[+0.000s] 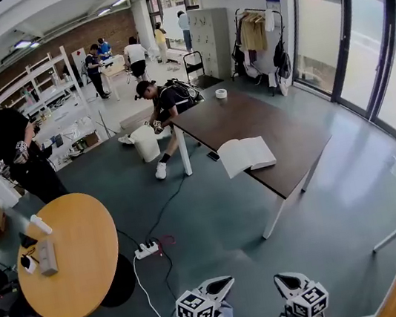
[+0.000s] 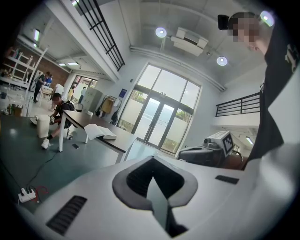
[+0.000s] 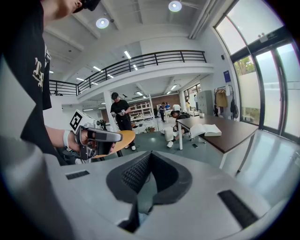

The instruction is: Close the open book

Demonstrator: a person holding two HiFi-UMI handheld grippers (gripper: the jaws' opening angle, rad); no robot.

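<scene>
Both tools, the left tool (image 1: 225, 285) and the right tool (image 1: 282, 280), are pressed together and empty — far from the open book (image 1: 245, 155) on the dark surface (image 1: 284, 132). Its pages look light and bendy — lift one cover's outer edge.

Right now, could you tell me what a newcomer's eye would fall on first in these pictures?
The open book lies, pages up, near the front edge of the long dark table in mid-room, far from both grippers. The left gripper and right gripper sit low at the head view's bottom edge, jaws together and empty. A round orange table fills the left side.
</scene>
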